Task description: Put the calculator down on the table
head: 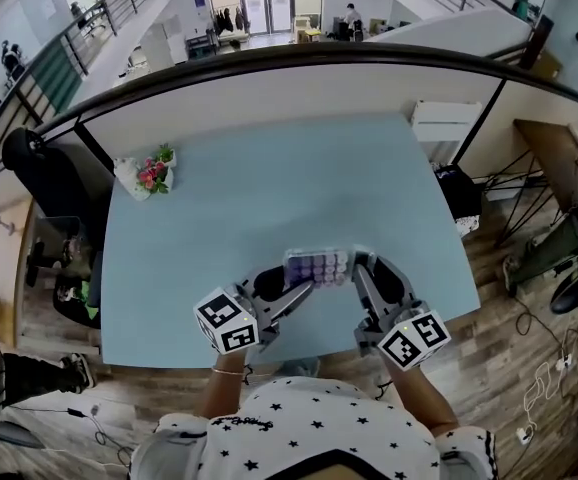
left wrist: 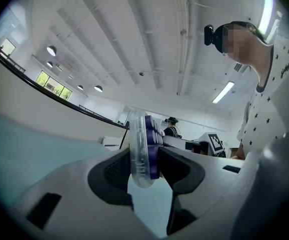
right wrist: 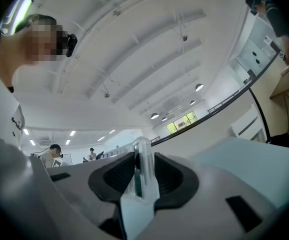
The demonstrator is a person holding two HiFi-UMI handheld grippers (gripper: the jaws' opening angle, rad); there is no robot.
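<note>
Head view: you held the calculator [head: 317,265] over the near edge of the table [head: 269,188], left gripper [head: 302,288] and right gripper [head: 359,271] each clamped on one end, likely to keep it level.

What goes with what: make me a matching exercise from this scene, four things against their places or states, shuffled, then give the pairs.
Things:
1. calculator
2. flowers
3. black chair
4. right gripper

Places or states:
A. at the far left corner of the table
B. beside the table, off its left edge
C. jaws shut on the calculator's right end
D. gripped at both ends, purple keys showing

Pairs: 1-D, 2-A, 3-B, 4-C.
</note>
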